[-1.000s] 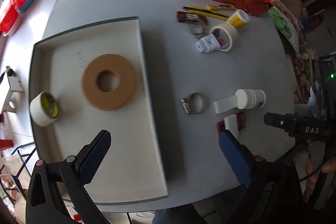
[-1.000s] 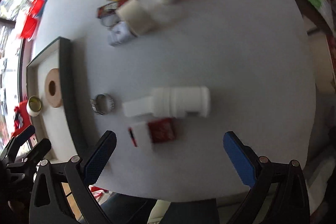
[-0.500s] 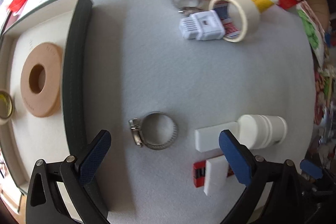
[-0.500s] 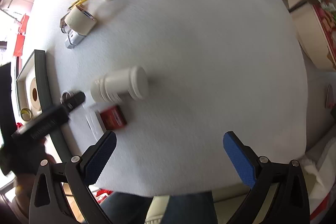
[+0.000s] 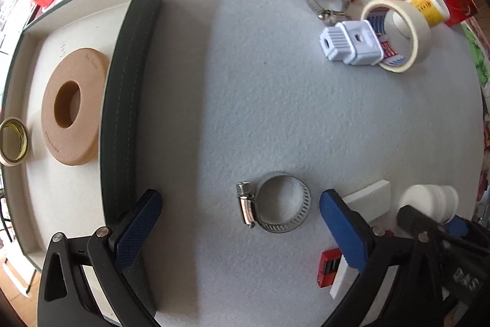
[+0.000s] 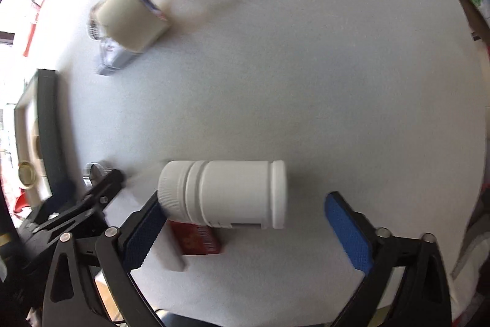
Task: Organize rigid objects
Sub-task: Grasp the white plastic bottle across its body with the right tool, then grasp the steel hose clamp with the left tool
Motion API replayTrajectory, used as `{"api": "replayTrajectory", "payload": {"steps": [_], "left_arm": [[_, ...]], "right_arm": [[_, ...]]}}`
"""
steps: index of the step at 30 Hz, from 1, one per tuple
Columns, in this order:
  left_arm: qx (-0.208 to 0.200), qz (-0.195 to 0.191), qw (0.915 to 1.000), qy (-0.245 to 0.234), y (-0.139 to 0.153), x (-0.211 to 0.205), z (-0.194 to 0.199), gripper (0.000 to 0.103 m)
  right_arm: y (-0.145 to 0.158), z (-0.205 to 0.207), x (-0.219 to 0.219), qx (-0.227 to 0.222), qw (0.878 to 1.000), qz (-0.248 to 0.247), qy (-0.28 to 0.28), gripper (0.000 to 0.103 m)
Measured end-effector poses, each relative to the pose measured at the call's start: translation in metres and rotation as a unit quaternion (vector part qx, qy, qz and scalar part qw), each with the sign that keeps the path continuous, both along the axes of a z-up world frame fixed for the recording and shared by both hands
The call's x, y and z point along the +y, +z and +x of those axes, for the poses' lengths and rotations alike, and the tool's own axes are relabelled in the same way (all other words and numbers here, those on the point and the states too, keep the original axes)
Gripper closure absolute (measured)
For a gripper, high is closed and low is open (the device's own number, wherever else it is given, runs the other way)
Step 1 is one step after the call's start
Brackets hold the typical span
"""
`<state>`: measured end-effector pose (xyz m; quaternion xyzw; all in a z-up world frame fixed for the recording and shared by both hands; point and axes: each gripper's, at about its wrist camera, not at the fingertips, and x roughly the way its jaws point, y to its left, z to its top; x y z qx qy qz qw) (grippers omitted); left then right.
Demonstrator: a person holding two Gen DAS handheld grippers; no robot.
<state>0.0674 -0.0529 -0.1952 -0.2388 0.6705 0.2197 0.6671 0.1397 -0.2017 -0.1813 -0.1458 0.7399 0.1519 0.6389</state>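
Bottle: the white bottle [image 6: 225, 195] is lying on its side on the surface, between the jaws of the right gripper [image 6: 248, 232]; its cap end is sitting just beside the left pad, while a gap is showing at the right pad.
Right jaws: they are closing around the bottle, not yet pressing on it.
Hose clamp: the metal hose clamp [image 5: 274, 206] is lying flat between the jaws of the left gripper [image 5: 237, 222], which are standing wide apart with clear room on both sides.
Tray: the dark-walled tray [image 5: 128, 100] is sitting to the left, its wall just beside the left pad; a tan ring [image 5: 72, 106] and a small tape roll [image 5: 12, 140] are lying inside.
Open room: the grey surface [image 5: 245, 100] is lying bare between the clamp and the far clutter.
Far clutter: a masking tape roll [image 5: 404, 32], a white plug [image 5: 352, 43] and a yellow-labelled bottle [image 5: 428, 5] are crowding the far right.
Hidden: a white block [image 5: 370, 201] and a red box [image 6: 199, 241] are partly covered by gripper and bottle; the right view's far things are blurring.
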Motion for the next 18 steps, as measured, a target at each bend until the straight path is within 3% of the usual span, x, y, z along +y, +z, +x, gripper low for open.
{"api": "replayTrajectory", "payload": {"steps": [7, 10, 12, 15, 18], "left_arm": [[0.004, -0.001, 0.9996, 0.028, 0.005, -0.008, 0.003, 0.000], [0.016, -0.014, 0.9997, 0.010, 0.005, -0.009, 0.009, 0.003], [0.008, -0.010, 0.9999, -0.009, 0.013, -0.013, 0.014, 0.015], [-0.007, -0.003, 0.9981, -0.060, 0.026, -0.027, 0.025, 0.058], [-0.008, -0.033, 0.9965, -0.076, 0.029, -0.028, 0.022, 0.058]], "right_arm": [[0.001, 0.008, -0.031, 0.007, 1.000, 0.004, -0.027, 0.029], [0.010, 0.002, -0.036, 0.007, 0.999, 0.011, -0.032, 0.030], [0.017, -0.014, -0.046, 0.002, 0.999, 0.019, -0.031, 0.031], [0.032, -0.023, -0.046, -0.012, 0.999, 0.028, -0.022, 0.031], [0.043, -0.029, -0.039, -0.029, 0.999, 0.034, -0.006, 0.032]]}}
